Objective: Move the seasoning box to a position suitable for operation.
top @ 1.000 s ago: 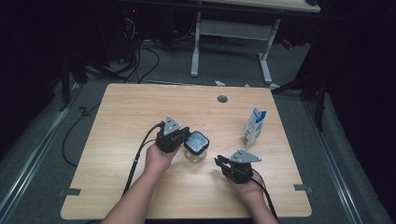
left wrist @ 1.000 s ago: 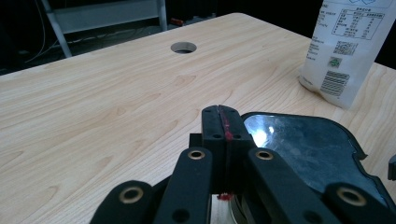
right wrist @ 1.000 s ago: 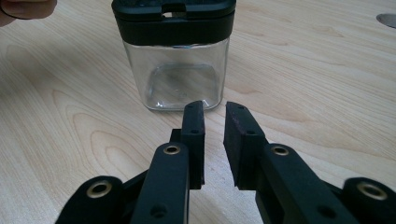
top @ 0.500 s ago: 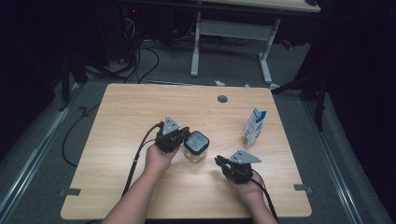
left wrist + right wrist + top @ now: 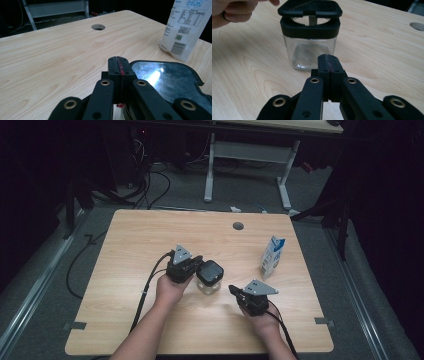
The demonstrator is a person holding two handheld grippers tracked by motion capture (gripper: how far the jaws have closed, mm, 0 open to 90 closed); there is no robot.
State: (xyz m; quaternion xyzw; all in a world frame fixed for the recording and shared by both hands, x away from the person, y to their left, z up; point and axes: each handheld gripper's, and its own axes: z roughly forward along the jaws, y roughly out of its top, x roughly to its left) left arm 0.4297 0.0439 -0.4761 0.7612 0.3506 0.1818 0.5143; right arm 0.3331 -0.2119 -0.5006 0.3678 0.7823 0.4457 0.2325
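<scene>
On the counter, the left gripper lies low beside the jar, jaws pressed together at its raised lid. The right gripper, also closed on nothing, points at the jar from nearby, forearm flat.

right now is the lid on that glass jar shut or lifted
Lifted. In the right gripper view the black lid sits raised above the jar, with a gap showing over its black collar. The jar stands upright and looks empty.
</scene>
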